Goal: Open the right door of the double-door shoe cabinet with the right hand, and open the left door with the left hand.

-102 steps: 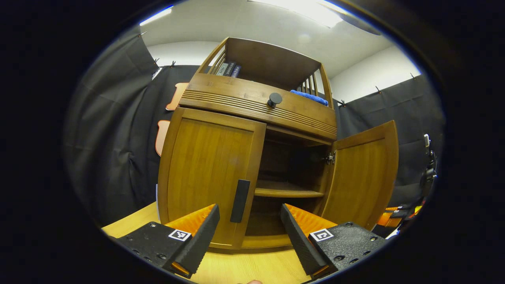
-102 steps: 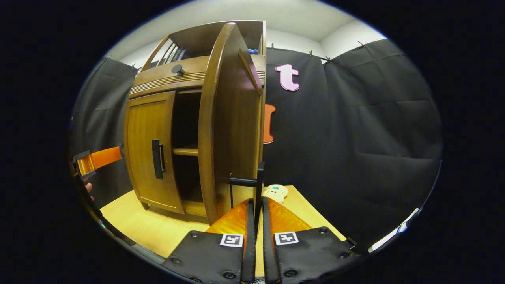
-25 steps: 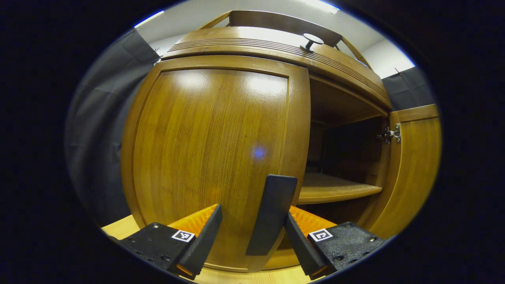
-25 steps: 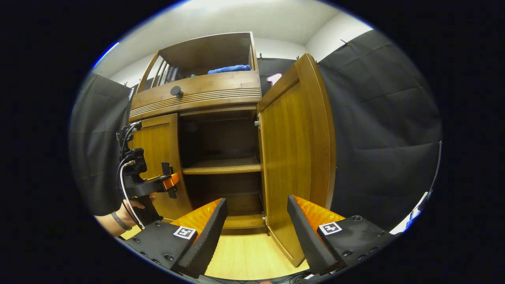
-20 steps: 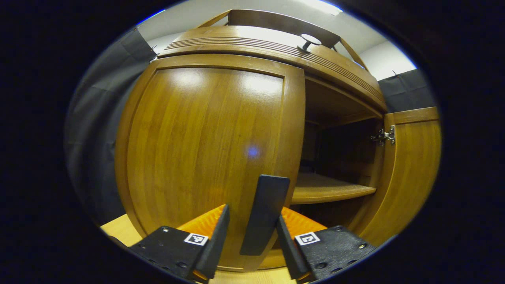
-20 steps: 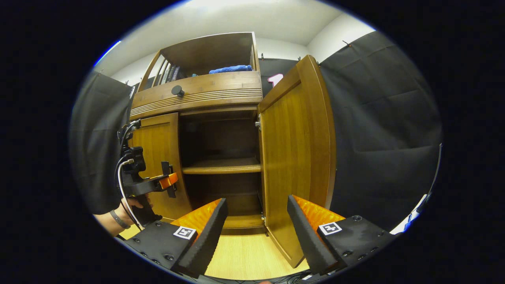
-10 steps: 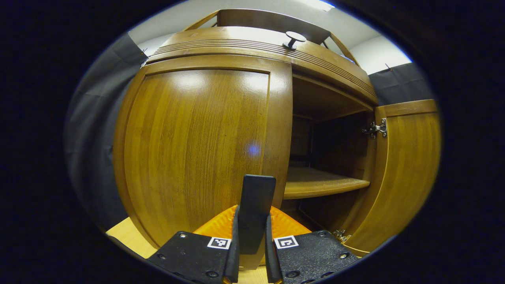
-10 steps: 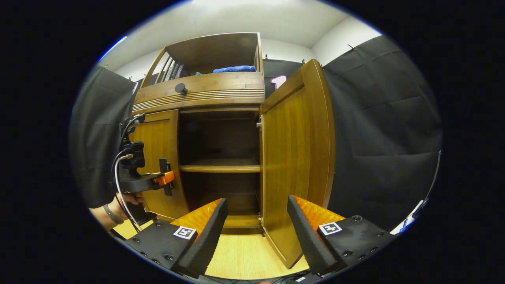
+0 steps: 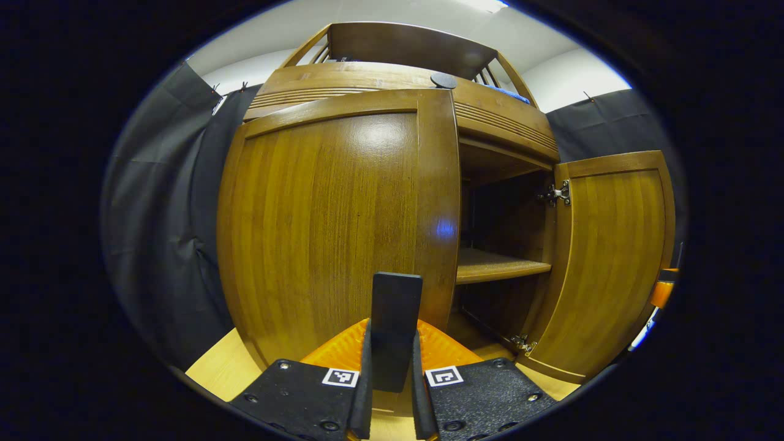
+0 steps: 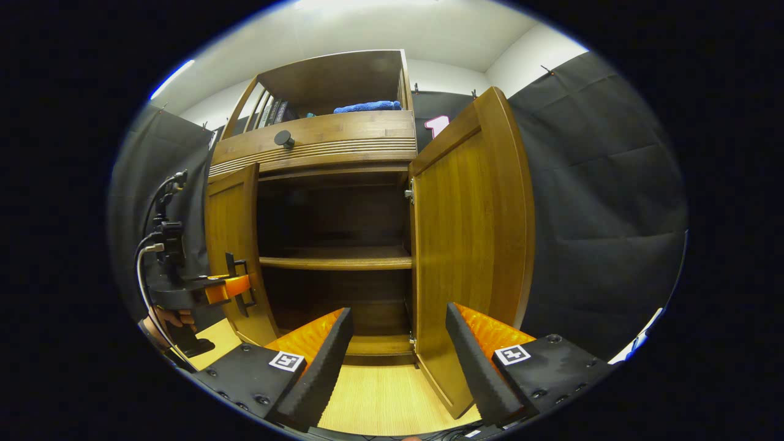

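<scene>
Wooden and warm brown, the shoe cabinet (image 10: 343, 147) stands on a pale surface (image 10: 373, 401) against the black cloth wall. In the left gripper view, the left tongs (image 9: 390, 392) are clamped on the dark upright handle (image 9: 395, 327) of the left door (image 9: 337, 226), one finger (image 9: 362, 392) pressing each side of the bar. That door is swung partly out from the cabinet front, its free edge standing clear of the dark opening beside it. In the right gripper view the same door (image 10: 236, 251) shows at an angle, with the left tongs (image 10: 236, 288) on its handle and a hand (image 10: 174, 318) holding the tool below

The right door (image 10: 471, 251) stands wide open, swung out toward the camera on its metal hinge (image 10: 408, 194). The right tongs (image 10: 398, 361) are spread apart with nothing between them, held in front of the opening and just left of the right door's lower edge, not touching it

Inside, one shelf (image 10: 337, 257) crosses the bare compartment. Above it runs a ribbed drawer front with a round dark knob (image 10: 283, 139), and on the top tier lie a folded blue cloth (image 10: 367, 106) and some books (image 10: 269, 114)
</scene>
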Demonstrator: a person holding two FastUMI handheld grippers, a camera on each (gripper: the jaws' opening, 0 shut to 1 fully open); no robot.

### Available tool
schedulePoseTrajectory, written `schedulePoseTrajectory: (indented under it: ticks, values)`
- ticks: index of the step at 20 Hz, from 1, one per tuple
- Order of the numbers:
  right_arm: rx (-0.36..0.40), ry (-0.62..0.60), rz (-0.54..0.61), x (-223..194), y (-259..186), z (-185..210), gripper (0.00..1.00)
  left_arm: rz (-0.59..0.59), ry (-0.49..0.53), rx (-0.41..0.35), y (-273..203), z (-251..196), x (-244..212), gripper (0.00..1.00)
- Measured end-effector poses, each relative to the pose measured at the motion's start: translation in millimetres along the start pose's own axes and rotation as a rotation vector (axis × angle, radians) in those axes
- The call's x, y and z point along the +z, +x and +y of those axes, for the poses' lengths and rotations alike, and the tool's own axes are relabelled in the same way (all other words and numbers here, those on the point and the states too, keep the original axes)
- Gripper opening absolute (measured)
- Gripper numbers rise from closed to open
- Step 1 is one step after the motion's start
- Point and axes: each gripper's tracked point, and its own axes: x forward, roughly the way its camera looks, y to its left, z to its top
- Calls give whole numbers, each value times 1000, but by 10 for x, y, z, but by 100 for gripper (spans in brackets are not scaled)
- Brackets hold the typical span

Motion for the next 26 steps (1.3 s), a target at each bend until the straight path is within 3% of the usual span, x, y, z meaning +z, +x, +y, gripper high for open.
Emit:
schedulePoseTrajectory:
  ticks: [10, 12, 18, 26]
  values:
    - [112, 31, 27, -74, 257, 324, 98, -17, -21, 105, -646, 387, 57, 27]
    - [123, 31, 26, -66, 291, 359, 89, -24, -21, 138, -603, 376, 70, 26]
    - [164, 9, 28, -59, 376, 477, 89, -54, -20, 248, -715, 435, 172, 25]
    - [221, 3, 36, -68, 480, 678, 89, -67, -53, 333, -817, 629, 167, 25]
